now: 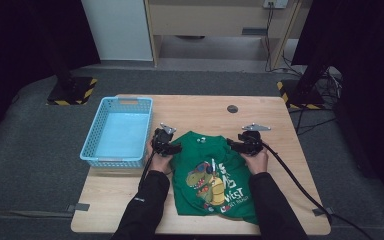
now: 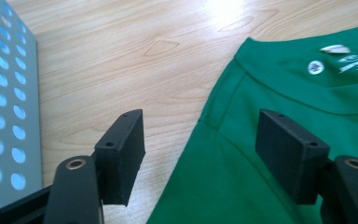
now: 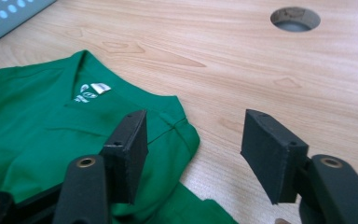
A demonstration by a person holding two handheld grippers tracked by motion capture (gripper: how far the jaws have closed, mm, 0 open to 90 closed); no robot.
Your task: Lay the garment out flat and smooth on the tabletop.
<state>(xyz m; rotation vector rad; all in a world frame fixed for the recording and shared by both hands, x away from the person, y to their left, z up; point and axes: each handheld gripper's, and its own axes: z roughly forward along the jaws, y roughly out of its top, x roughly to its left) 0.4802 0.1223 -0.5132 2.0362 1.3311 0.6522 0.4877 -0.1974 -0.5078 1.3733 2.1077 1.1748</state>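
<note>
High view: blue basket (image 1: 91, 150) just left of green T-shirt (image 1: 211, 175)

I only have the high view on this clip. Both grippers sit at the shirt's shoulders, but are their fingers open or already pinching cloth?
Observer: The left gripper is open; one finger is over bare wood, the other over the green shirt, straddling its shoulder edge.
Operator: And the right one?
Observer: The right gripper is open too, astride the other shoulder edge, gripping nothing.
Operator: Any detail at the collar?
Observer: A small white tag sits inside the neckline.
Operator: What is that dark spot on the table?
Observer: A round hole through the tabletop.
</note>
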